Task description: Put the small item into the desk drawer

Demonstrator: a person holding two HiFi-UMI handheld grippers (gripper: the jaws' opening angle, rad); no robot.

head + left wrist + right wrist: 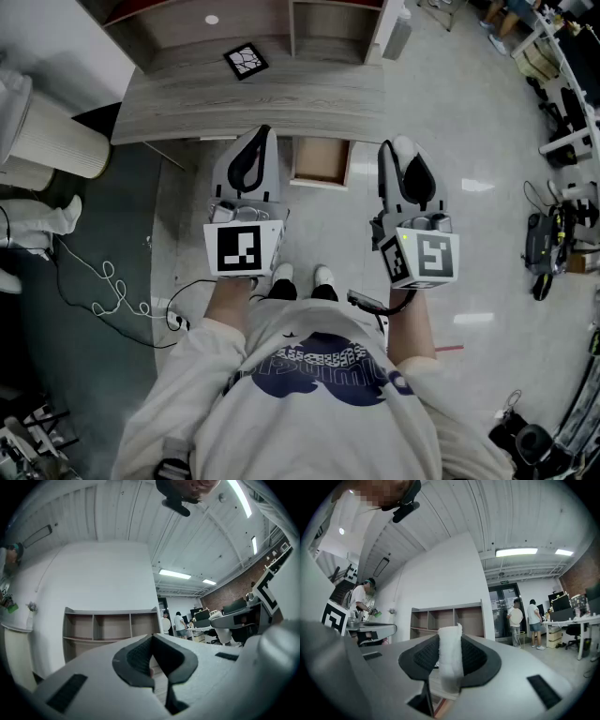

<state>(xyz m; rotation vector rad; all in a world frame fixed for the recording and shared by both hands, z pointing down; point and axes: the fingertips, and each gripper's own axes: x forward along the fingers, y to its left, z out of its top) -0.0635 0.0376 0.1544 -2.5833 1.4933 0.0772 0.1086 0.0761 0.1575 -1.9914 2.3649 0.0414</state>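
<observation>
The small item (451, 663) is a white, soft-looking roll standing upright between the dark pads of my right gripper (450, 660), which is shut on it. In the head view my right gripper (405, 150) is held above the floor, to the right of the open wooden desk drawer (322, 161), with a white tip showing at its jaws. My left gripper (255, 150) is level with it, just left of the drawer. Its jaws meet with nothing between them in the left gripper view (152, 656). Both grippers point toward the grey desk (187, 103).
A black-and-white marker tile (246, 61) lies on the desk, and a wooden shelf unit (234, 23) stands behind it. A white ribbed cylinder (56, 141) stands at the left, with cables (108, 286) on the dark floor. People and office desks (562, 620) show far off.
</observation>
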